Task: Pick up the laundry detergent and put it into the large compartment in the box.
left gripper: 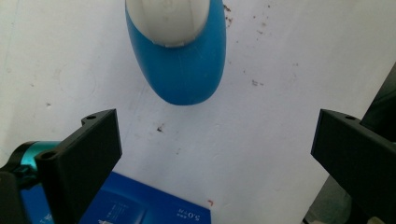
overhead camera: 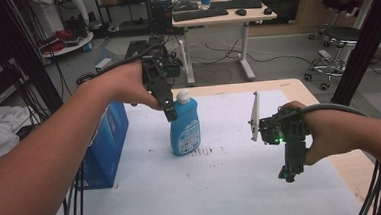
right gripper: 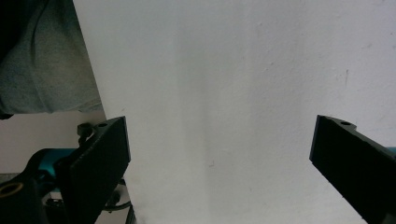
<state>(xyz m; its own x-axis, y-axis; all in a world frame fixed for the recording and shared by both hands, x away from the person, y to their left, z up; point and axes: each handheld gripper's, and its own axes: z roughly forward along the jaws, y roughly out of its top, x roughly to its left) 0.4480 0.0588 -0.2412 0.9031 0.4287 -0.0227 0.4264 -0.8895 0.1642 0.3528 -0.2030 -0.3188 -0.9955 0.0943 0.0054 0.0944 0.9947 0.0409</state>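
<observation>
A blue bottle (overhead camera: pixel 184 128) with a white cap stands upright on the white mat (overhead camera: pixel 233 185), left of the middle. My left gripper (overhead camera: pixel 170 113) hangs just above and to the left of the cap, pointing down. From the left gripper view I look down on the bottle (left gripper: pixel 184 70), which lies beyond the wide-apart jaws; the left gripper (left gripper: pixel 215 140) is open and holds nothing. My right gripper (overhead camera: pixel 287 174) points down over the right part of the mat. In the right gripper view the right gripper (right gripper: pixel 219 149) is open over bare white mat (right gripper: pixel 233 70).
A blue carton (overhead camera: pixel 108 142) stands at the mat's left edge, close beside the bottle, and its top (left gripper: pixel 140 207) lies under my left jaws. The wooden table edge (overhead camera: pixel 350 175) runs along the right. Beyond the table are a desk (overhead camera: pixel 223 15) and wheeled stools (overhead camera: pixel 342 35).
</observation>
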